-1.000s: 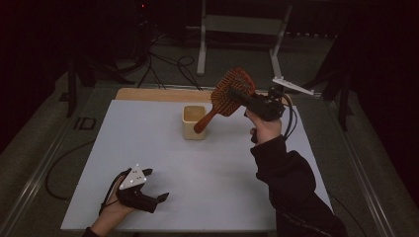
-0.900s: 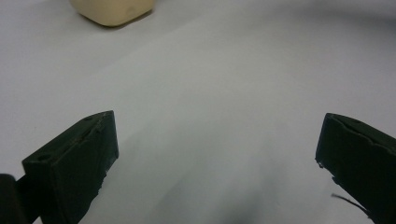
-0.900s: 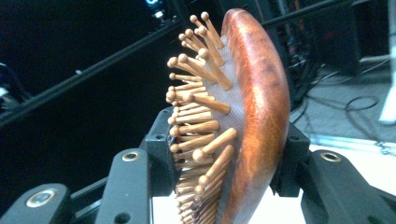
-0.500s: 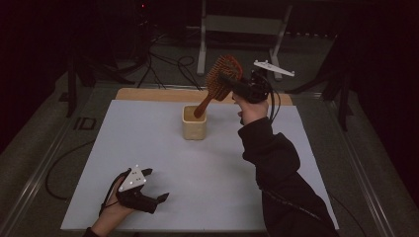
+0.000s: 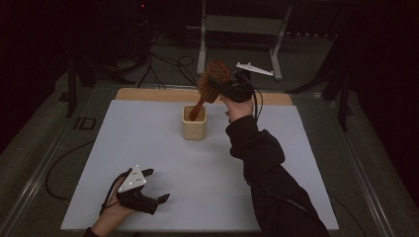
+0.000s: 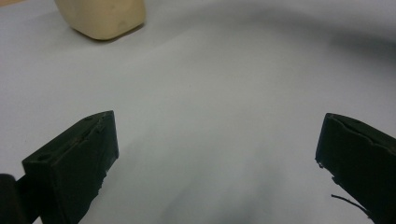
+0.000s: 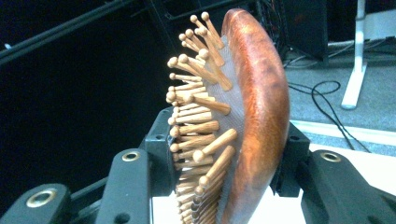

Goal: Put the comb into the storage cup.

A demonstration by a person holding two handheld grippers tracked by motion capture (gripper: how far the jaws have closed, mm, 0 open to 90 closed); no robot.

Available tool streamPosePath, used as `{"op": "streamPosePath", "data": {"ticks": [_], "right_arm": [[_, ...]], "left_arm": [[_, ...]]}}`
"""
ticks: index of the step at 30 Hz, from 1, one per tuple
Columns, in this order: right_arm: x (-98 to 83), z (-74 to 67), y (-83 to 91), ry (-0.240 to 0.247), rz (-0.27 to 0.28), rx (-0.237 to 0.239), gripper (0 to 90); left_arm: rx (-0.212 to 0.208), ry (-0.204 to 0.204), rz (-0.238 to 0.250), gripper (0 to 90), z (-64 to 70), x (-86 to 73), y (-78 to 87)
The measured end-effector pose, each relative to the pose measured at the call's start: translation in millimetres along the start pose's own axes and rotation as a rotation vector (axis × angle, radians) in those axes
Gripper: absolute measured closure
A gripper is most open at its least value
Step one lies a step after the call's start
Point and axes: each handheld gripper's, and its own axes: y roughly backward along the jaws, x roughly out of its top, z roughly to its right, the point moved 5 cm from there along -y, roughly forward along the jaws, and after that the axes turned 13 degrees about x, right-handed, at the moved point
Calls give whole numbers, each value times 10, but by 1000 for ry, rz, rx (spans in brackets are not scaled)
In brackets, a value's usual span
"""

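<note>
Holding the wooden hairbrush (image 5: 212, 81) by its head, your right gripper (image 5: 232, 89) sits up above the far side of the bench (image 5: 148, 148), closed tight on it. In the right gripper view the two black jaws press on the brush (image 7: 252, 116) from both sides, one on the smooth red-brown back and one among the little wooden pins. The pads themselves are hard to see there, because the brush head covers them. From the high view the brush leans, with its handle pointing down into the small cream cup (image 5: 194, 123). The tip of the handle is hidden by the cup's wall, so you cannot tell if it touches the bottom. Your dark sleeve (image 5: 267, 168) covers a strip of the bench on the right. Your left gripper (image 5: 148, 200) rests low near the front edge of the bench, well apart from the cup. Its jaws stand wide open with nothing between them, just bare white bench. In the left gripper view the cup (image 6: 100, 16) is cut off at the top edge, so its rim and the brush handle are out of sight. The room behind the bench is very dark, and the stands and cables (image 5: 168, 61) on the floor there are hard to make out.
</note>
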Motion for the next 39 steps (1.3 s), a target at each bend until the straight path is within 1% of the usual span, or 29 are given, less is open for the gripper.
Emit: {"op": "streamPosePath", "data": {"ticks": [2,5,10,14,18,20,21,29,31,32,33,35,39], "right_arm": [[-33,12,-53,3,-12,-6,524],[-92,38,-125,-12,-22,-11,524],[-190,66,-220,-30,-44,-11,524],[-236,70,-274,-23,-56,-19,523],[-283,89,-312,-32,-66,-19,523],[-295,90,-322,-30,-67,-21,523],[-329,95,-346,-27,-76,-23,522],[-418,129,-403,-36,-98,-30,522],[-428,132,-407,-40,-96,-30,521],[-438,136,-410,-41,-97,-30,521],[-461,146,-416,-50,-104,-33,521],[-484,154,-425,-53,-109,-31,520],[-520,172,-417,-60,-102,-29,519]], "left_arm": [[-2,-1,1,1,3,-3,-2],[-2,-8,-2,1,6,-7,-2],[-1,-4,2,1,2,-3,3],[-7,-3,4,1,10,-4,5],[-10,-6,8,1,10,0,5],[-9,-6,6,1,11,-1,6],[-10,-7,7,1,14,-2,7],[-10,-7,8,1,7,-2,5],[-11,-4,7,1,8,-4,5],[-10,-11,4,1,8,-8,5],[-12,-8,6,1,8,-7,3],[-11,-2,8,1,3,-6,2],[-13,-4,8,1,7,-8,-1]]}}
